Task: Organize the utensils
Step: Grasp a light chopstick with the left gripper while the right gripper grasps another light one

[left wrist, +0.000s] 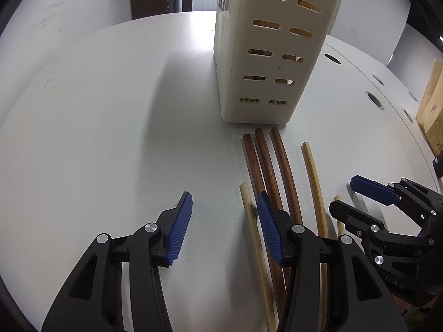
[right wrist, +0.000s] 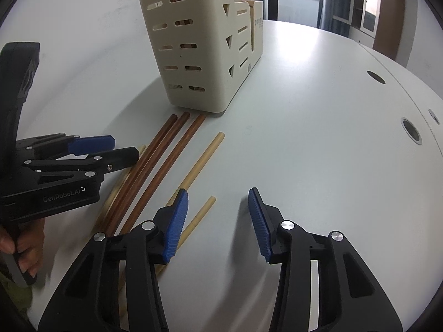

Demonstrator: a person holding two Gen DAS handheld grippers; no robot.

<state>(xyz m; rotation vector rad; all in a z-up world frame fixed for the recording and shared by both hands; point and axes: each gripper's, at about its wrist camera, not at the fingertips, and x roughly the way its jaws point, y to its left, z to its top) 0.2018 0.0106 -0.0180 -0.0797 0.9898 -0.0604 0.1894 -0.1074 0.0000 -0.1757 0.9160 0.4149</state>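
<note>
Nearest in the left wrist view, the left gripper (left wrist: 224,221) hangs half open and empty, one blue pad over the three dark brown wooden chopsticks (left wrist: 265,166) lying just short of the cream slotted plastic utensil holder (left wrist: 265,55); closing here could pinch several sticks or roll them into the pale bamboo chopsticks (left wrist: 314,182) beside them. From the right wrist view, the right gripper (right wrist: 218,221) also gapes half open, holding nothing, beside a short pale stick (right wrist: 200,215), with bare white table (right wrist: 318,138) open right of the holder and the left tool crowding the other side.

— Where can I pass?
— Bare table (left wrist: 97,110) on my left and table's right side are open.
— What blocks?
— Holder (left wrist: 263,55) far ahead; chopsticks (left wrist: 265,166) lie near centre.
</note>
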